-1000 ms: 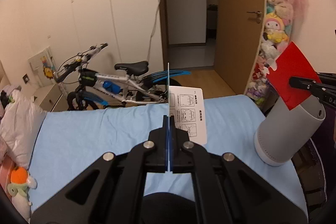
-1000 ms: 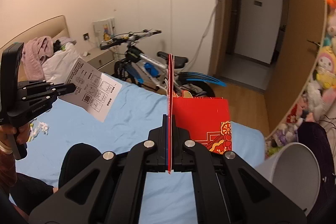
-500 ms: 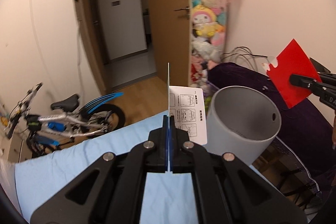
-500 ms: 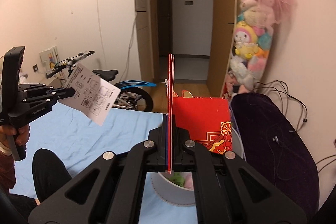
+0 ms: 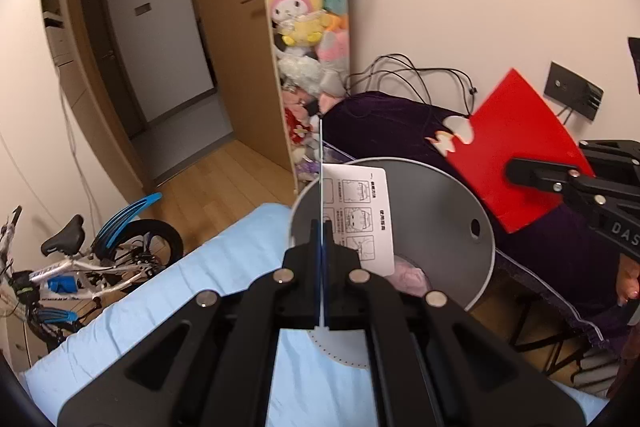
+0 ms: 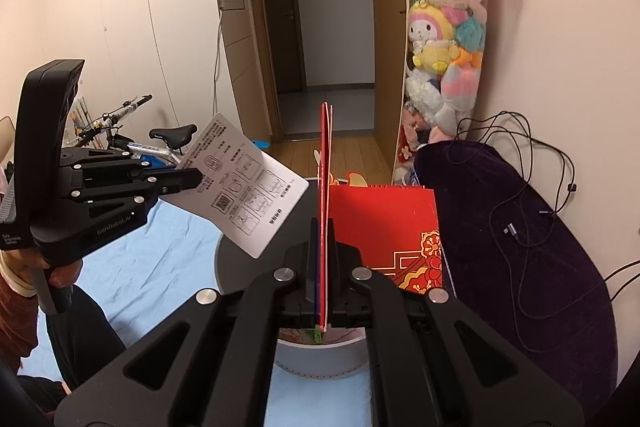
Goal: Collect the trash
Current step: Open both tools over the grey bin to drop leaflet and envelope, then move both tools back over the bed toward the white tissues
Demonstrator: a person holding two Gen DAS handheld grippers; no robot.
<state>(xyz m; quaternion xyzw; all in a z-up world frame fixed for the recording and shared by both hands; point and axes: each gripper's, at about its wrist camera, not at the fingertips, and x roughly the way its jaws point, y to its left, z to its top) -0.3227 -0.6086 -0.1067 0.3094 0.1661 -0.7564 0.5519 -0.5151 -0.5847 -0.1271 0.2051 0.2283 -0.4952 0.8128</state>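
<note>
Trash here means two flat pieces, and we hold both above the grey bin, which stands on the pale blue bed sheet at the bed's edge. Our left gripper has its fingers pressed together on the white instruction sheet; our right gripper pinches the red envelope the same way.

What the coming drop turns on, as we judge it, is whether each piece hangs over the bin's open mouth. In the left wrist view the white sheet lies directly in front of the opening, its long axis running up and away from the fingers. In the right wrist view the envelope stands on edge over the bin's near rim. From the left wrist view, though, the envelope appears off to the bin's far right side, so we take the left hand to be the better placed.

The instruction sheet looks thin, stiff and glossy, printed with small diagrams and a QR code. The envelope is smooth red card with gold ornament. The bin is a matte, smooth-walled cylinder with a small round hole in its side, and something pink lies at the bottom.
</note>
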